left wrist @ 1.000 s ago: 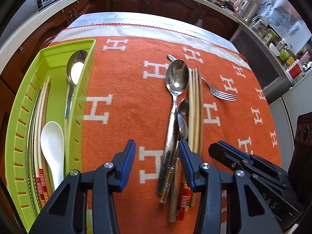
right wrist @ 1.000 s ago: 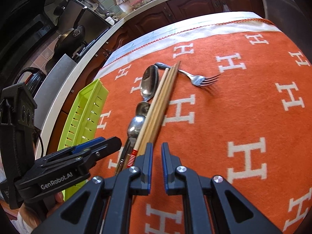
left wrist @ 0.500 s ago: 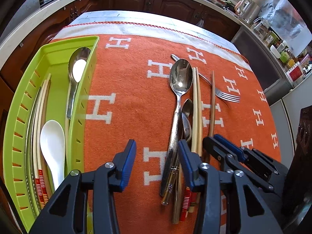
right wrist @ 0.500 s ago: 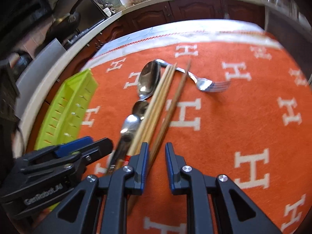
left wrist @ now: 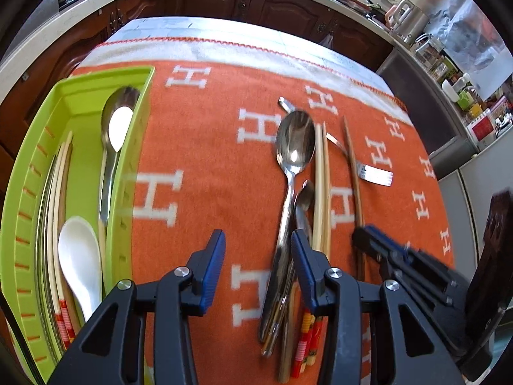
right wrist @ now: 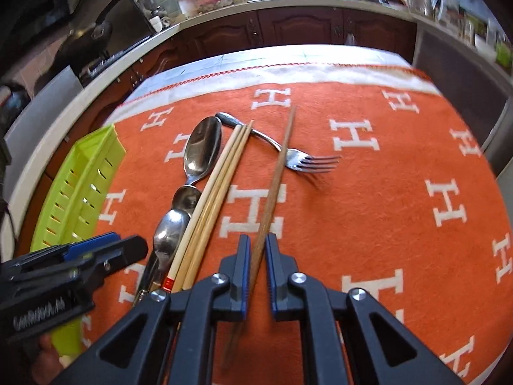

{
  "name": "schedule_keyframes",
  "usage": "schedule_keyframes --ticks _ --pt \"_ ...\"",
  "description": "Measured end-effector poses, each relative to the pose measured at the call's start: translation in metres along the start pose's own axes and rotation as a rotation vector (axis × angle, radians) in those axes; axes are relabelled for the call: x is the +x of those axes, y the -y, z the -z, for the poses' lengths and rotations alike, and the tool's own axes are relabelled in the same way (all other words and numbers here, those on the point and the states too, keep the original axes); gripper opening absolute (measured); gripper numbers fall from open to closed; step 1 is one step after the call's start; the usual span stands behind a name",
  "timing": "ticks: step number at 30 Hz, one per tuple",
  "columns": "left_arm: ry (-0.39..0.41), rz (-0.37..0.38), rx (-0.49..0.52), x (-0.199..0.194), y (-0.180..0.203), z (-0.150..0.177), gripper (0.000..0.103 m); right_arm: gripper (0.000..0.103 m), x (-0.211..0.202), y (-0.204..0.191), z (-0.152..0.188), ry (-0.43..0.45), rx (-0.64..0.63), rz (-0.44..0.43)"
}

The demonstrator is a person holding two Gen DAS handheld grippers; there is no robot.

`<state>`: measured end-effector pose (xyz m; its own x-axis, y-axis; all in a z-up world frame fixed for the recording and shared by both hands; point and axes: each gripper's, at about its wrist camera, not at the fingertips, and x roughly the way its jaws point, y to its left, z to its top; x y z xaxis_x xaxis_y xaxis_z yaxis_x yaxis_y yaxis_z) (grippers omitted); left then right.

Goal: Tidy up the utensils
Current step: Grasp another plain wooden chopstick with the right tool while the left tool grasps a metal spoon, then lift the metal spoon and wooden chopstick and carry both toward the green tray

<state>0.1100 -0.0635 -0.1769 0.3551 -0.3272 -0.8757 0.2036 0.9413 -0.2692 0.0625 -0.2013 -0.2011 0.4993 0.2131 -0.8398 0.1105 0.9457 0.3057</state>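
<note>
Brown chopstick (right wrist: 272,192) near end hidden under right gripper (right wrist: 257,276). Spoon handles (left wrist: 279,288) partly behind left gripper (left wrist: 256,269) finger. Green tray (left wrist: 19,192) cut off at frame edge. Counter clutter (left wrist: 465,96) too small to identify.

Bare orange H-patterned blanket (left wrist: 205,166) lies open between the lime-green slotted plastic tray (left wrist: 128,173) and the heap of steel spoons (left wrist: 293,160) and pale bamboo chopsticks (left wrist: 320,186). Right of the steel fork (right wrist: 307,160) the cloth is free. The tray's wall bars the left.
</note>
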Motion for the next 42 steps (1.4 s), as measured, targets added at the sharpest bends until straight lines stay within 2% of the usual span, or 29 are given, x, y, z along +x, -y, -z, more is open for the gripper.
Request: schedule_keyframes --ticks 7,13,17,23,25,26,27,31,35,37,42 --pt "-0.014 0.039 -0.001 0.018 0.009 -0.044 0.041 0.007 -0.004 0.019 0.003 -0.012 0.067 -0.067" --pt "-0.066 0.019 -0.007 0.052 0.017 -0.07 0.041 0.006 -0.009 0.033 0.007 -0.014 0.096 -0.107" --pt "-0.044 -0.017 0.039 0.061 0.027 -0.078 0.041 0.006 -0.009 0.04 0.009 -0.01 0.11 -0.134" --pt "-0.005 -0.077 0.166 0.067 0.047 -0.074 0.041 0.006 -0.007 0.043 0.008 -0.004 0.114 -0.151" --pt "0.001 -0.067 0.19 0.067 0.05 -0.072 0.036 0.006 -0.007 0.044 0.008 -0.003 0.115 -0.159" --pt "-0.004 -0.039 0.198 0.067 0.052 -0.071 0.022 0.006 -0.007 0.043 0.008 -0.003 0.114 -0.162" --pt "-0.011 -0.023 0.196 0.068 0.053 -0.071 0.017 0.006 -0.008 0.044 0.009 -0.002 0.114 -0.165" --pt "0.005 -0.012 0.197 0.065 0.052 -0.068 0.013 0.007 -0.008 0.046 0.009 -0.002 0.116 -0.171" --pt "0.029 0.017 0.158 0.058 0.046 -0.067 0.005 0.006 -0.009 0.047 0.009 -0.003 0.118 -0.175" --pt "0.045 -0.008 0.153 0.054 0.043 -0.065 0.004 0.006 -0.009 0.048 0.009 -0.002 0.123 -0.18" --pt "0.074 0.002 0.112 0.034 0.031 -0.062 0.003 0.006 -0.01 0.051 0.01 -0.008 0.139 -0.192"
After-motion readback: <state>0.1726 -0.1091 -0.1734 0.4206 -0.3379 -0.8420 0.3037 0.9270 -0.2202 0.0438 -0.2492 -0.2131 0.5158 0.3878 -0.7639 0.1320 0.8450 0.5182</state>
